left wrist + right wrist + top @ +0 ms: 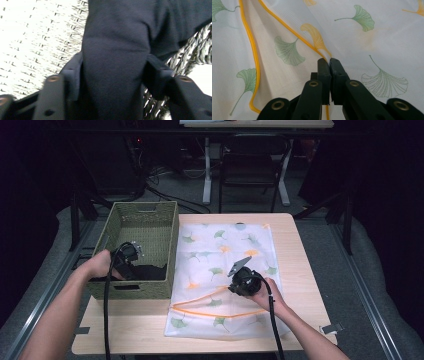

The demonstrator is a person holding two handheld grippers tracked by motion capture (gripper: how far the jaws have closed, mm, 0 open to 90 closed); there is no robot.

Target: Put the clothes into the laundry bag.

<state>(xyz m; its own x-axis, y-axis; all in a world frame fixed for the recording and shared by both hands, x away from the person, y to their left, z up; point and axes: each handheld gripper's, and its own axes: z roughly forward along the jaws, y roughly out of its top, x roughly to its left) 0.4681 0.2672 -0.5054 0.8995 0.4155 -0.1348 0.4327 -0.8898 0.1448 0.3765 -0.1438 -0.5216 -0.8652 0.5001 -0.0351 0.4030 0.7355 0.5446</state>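
Orange-trimmed mesh bag (pixel 287 50) is lying on the table (pixel 295 250), its edge being pinched by the right hand-held gripper (pixel 329 61); farther off, the left hand-held gripper (pixel 112 75) is clamping dark cloth (pixel 115 37) inside the woven basket (pixel 165 245). Lifting carelessly risks snagging the cloth on the basket's weave.

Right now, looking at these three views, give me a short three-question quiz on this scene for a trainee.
1. True or false: the left gripper grips dark cloth inside the woven basket.
2. What does the right gripper pinch? A) the basket rim B) the orange-trimmed edge of the leaf-print mesh bag C) a cable
3. Fill in: the mesh bag lies on the wooden ____.

Key: 1 true; 2 B; 3 table.
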